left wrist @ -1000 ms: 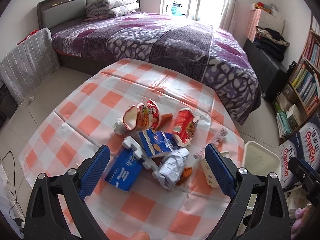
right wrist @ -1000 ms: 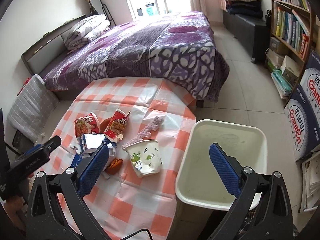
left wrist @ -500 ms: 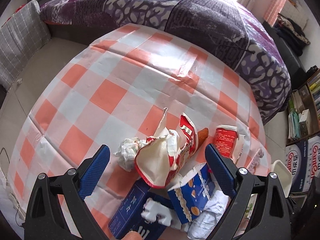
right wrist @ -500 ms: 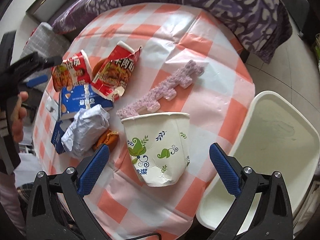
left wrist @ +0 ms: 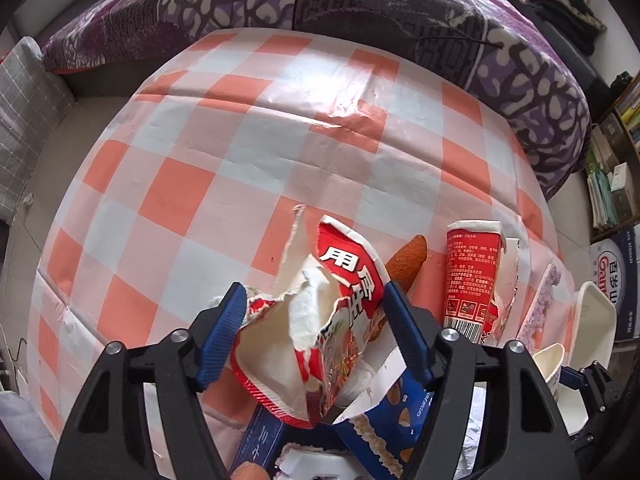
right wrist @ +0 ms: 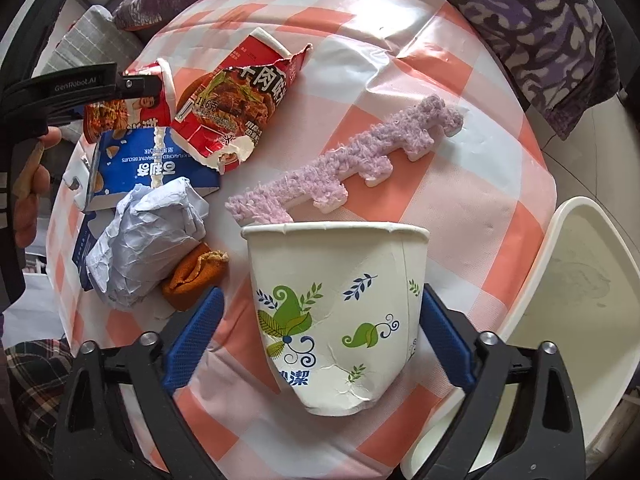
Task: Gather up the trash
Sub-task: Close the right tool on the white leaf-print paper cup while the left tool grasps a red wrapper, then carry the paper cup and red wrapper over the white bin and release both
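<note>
Trash lies on a table with an orange-and-white checked cloth (left wrist: pixel 248 128). My left gripper (left wrist: pixel 314 320) is shut on a torn red-and-white noodle cup (left wrist: pixel 320 320), its blue pads against both sides. My right gripper (right wrist: pixel 320 328) straddles a white paper cup (right wrist: pixel 336 312) with green leaf print that lies on its side; the right pad is at the cup wall, the left pad stands apart. A second red wrapper (right wrist: pixel 240 92), a blue biscuit box (right wrist: pixel 140 164), crumpled white paper (right wrist: pixel 148 236) and a purple fuzzy strip (right wrist: pixel 352 164) lie behind.
A white plastic bin (right wrist: pixel 560 312) stands off the table's right edge. An orange food piece (right wrist: pixel 192 276) lies by the crumpled paper. A bed with a purple cover (left wrist: pixel 360 8) is beyond the table, and bookshelves (left wrist: pixel 616 168) are at the right.
Both grippers have moved down and forward onto the trash. The left jaws have closed on the torn noodle cup. The right jaws have narrowed around the paper cup.
</note>
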Motion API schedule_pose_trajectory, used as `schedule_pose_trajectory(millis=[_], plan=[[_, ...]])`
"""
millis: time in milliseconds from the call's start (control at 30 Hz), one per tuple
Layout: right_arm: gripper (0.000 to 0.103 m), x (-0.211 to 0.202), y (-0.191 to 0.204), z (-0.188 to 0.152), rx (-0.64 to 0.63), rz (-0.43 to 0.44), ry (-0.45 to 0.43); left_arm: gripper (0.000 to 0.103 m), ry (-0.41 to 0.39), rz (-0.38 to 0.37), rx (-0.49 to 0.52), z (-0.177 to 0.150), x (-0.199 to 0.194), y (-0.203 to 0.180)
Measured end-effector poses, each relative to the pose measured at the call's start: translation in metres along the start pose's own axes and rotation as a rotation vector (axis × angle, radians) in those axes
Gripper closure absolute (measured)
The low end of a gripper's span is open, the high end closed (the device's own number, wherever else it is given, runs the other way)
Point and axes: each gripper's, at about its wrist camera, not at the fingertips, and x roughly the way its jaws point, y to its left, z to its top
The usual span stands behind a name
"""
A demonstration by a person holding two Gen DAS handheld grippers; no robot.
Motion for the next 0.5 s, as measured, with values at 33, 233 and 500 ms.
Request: schedule_pose_trajectory(millis=[33,233,500], plan=[[0.031,-0.003,-0.001,0.001,0.005,0.0,-0.008,0.043,-0.009,0.006,-0.006,-0.001,-0.002,0.001],[0.036,-0.022,-0.013,0.0,0.08,0.047,-0.049,0.064,-0.058,-0.054,-0.093,-0.005,-0.023,0.011],[0.037,-0.047,-0.002,-0.008,0.053,0.076,-0.147,0.069,-0.148,-0.097,-0.164,-0.012,-0.057,0.021]])
